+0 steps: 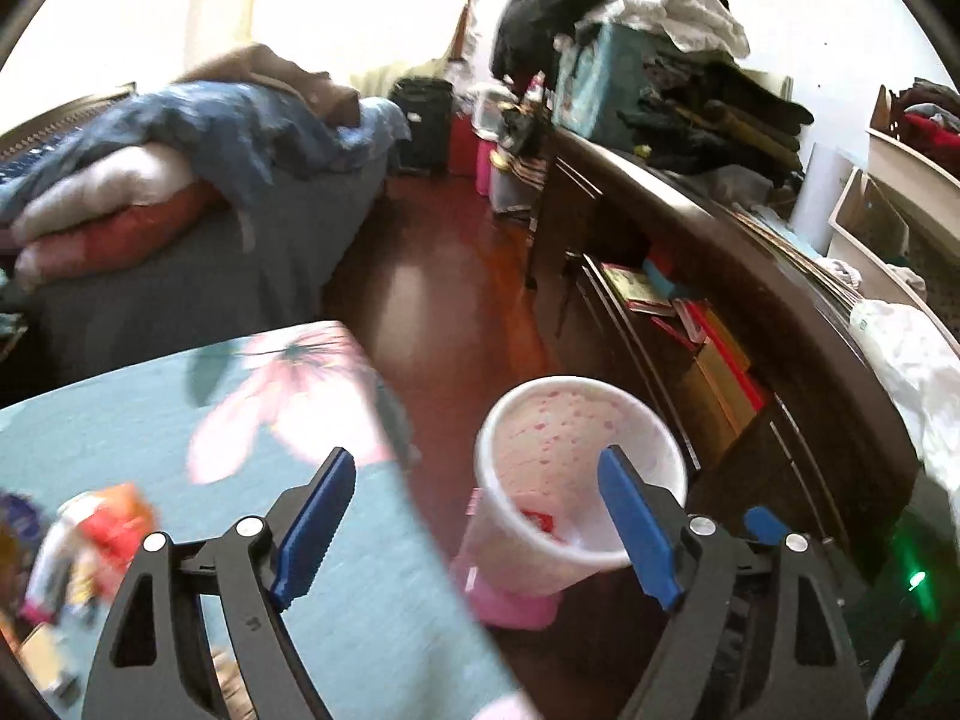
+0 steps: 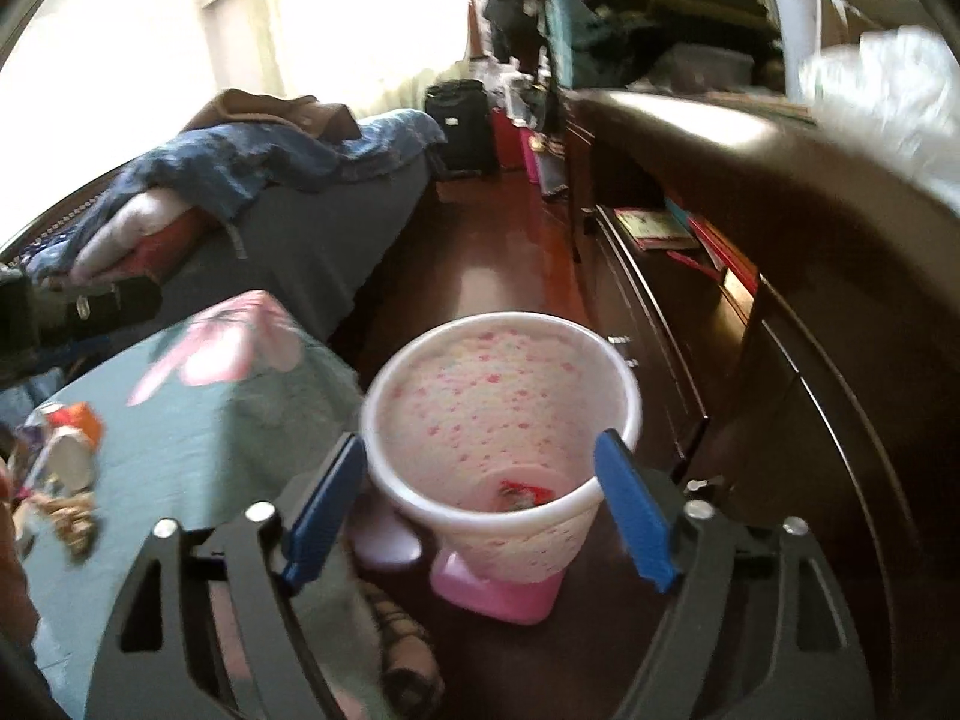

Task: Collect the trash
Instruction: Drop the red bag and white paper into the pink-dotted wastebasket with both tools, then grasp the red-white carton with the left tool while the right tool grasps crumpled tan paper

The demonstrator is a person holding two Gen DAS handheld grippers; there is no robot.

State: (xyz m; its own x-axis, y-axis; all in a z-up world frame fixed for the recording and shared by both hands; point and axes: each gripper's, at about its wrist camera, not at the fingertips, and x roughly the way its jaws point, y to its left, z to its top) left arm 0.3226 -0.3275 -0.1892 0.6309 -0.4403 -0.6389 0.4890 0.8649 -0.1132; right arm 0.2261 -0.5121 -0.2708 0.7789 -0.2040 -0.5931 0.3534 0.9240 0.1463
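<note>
Two sets of tongs, left tongs (image 1: 474, 519) and right tongs (image 2: 483, 507), both spread wide, pinching nothing. Ahead between the right tongs, on the floor: white pink-spotted bin (image 2: 501, 420), red wrapper (image 2: 522, 492) inside. Left of both, teal-covered bench (image 2: 204, 414) with blurred trash (image 2: 66, 450).

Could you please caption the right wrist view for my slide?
Open right gripper above a white, pink-speckled bin holding a red wrapper.

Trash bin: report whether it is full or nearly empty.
Nearly empty. The bin stands upright on the floor, and both views show its bare speckled inner wall down to the bottom, where only one small red wrapper lies.
</note>
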